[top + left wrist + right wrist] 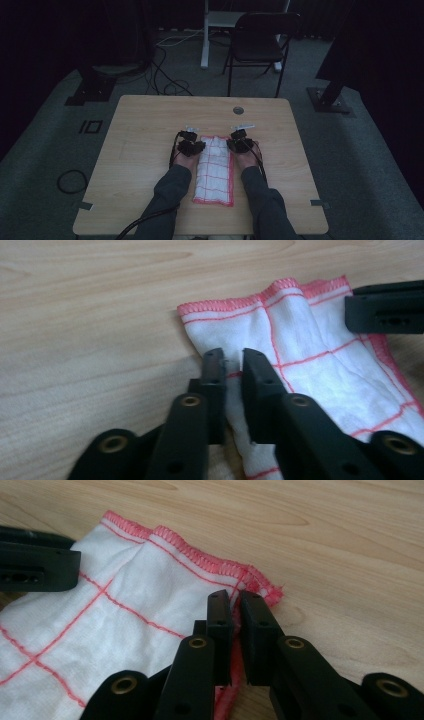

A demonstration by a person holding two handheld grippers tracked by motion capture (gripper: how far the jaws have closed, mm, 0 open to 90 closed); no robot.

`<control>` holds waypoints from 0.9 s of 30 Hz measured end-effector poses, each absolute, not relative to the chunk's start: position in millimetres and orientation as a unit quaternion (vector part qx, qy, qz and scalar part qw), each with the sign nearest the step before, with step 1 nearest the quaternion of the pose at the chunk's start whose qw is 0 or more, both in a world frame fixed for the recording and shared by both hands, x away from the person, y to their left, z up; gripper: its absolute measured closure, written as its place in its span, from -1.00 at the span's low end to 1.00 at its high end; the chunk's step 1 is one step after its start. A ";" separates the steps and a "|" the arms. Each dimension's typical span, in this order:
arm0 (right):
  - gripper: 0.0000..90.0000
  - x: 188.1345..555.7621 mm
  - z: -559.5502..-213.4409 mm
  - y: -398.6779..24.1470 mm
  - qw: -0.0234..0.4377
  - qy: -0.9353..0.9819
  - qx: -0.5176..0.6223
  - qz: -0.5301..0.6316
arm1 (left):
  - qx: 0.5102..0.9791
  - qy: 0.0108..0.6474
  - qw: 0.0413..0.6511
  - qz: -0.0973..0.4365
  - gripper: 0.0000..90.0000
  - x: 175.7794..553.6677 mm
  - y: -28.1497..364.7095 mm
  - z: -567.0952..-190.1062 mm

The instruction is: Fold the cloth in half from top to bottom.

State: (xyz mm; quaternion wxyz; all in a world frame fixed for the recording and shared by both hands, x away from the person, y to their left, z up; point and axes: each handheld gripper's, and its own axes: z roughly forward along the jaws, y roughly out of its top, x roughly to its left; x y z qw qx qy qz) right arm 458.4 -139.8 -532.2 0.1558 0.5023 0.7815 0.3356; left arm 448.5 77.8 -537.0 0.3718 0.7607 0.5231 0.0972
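Both tools (192,146) (241,144) pinching folded cloth (215,170)

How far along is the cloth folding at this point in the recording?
Done: the white cloth with red lines already lies as a narrow doubled strip on the table. In hand: the left gripper and right gripper each pinch a far corner of it, one on each side. Left: probably lifting that far end and bringing it toward the near end, which lies flat; no such fold shows yet.
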 end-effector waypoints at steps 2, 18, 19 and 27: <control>0.88 457.1 -529.4 -140.7 0.159 0.782 0.496 0.342 | 0.766 0.512 0.375 0.098 0.91 447.4 79.0 -531.9; 0.88 447.5 -507.1 -150.8 0.175 0.767 0.482 0.386 | 0.760 0.477 0.429 0.106 0.92 438.4 84.3 -502.0; 0.88 446.0 -505.6 -151.1 0.176 0.767 0.479 0.388 | 0.759 0.476 0.432 0.105 0.92 437.1 85.0 -501.4; 0.88 433.3 -495.1 -153.6 0.178 0.768 0.461 0.407 | 0.759 0.458 0.450 0.109 0.91 423.7 92.0 -494.0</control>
